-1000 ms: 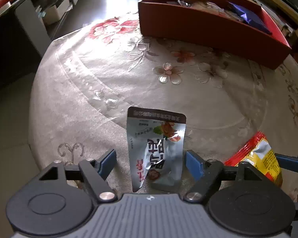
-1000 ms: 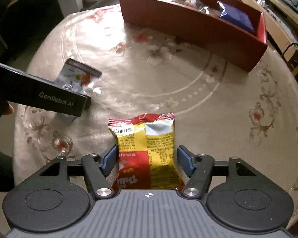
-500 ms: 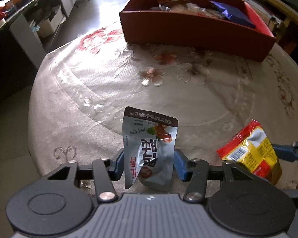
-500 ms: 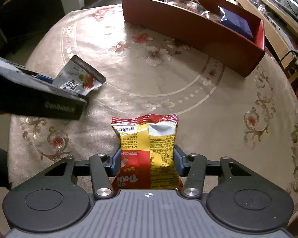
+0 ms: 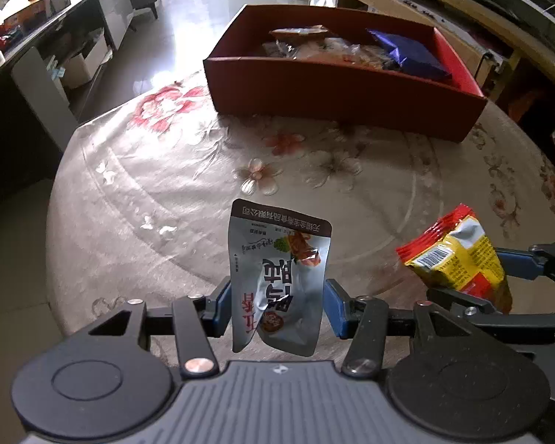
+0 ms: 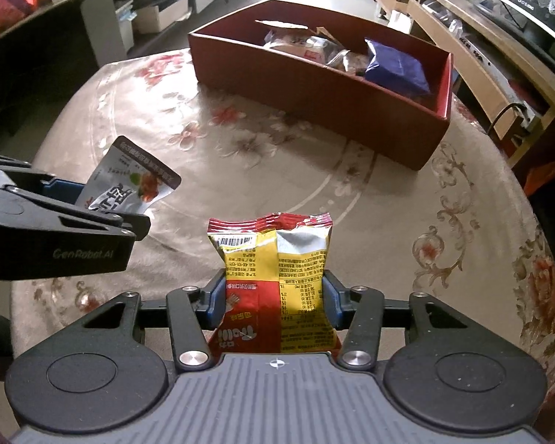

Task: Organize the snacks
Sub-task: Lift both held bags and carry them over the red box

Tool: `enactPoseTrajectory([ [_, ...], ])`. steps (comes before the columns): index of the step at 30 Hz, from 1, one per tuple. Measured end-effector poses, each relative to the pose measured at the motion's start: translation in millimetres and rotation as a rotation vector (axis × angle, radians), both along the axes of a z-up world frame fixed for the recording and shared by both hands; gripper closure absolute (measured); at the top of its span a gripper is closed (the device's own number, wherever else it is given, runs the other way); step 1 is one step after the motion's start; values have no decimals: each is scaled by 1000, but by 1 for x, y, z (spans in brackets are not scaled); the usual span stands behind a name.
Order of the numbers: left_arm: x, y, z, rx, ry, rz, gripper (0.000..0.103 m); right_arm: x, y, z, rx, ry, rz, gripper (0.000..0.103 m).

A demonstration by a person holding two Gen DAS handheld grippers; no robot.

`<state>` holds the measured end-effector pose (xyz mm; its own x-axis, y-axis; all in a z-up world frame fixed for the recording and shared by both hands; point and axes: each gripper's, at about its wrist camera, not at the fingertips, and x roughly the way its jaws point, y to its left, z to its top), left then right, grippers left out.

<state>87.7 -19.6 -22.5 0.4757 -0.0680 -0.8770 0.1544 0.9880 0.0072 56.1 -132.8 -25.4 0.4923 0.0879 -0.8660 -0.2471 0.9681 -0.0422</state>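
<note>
My left gripper is shut on a silver snack pouch and holds it above the round table. My right gripper is shut on a yellow and red snack packet, also lifted off the cloth. Each gripper shows in the other's view: the silver pouch at the left, the yellow packet at the right. A red open box stands at the far side of the table, also seen in the right wrist view, and holds several snacks, among them a blue packet.
The round table has a beige flowered cloth. Dark counters and cabinets stand to the left on the floor. A wooden shelf unit runs behind the box on the right.
Both grippers closed on their snacks, lifted them off the table and moved up and toward the red box, which now shows its inside.
</note>
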Motion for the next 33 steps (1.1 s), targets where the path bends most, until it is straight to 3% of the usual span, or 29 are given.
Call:
enactPoseTrajectory([
  [12, 12, -5, 15, -29, -40, 9, 50, 10, -7, 10, 7, -38, -21, 44],
  [33, 83, -28, 61, -112, -145, 30, 50, 69, -31, 50, 80, -154, -101, 44],
])
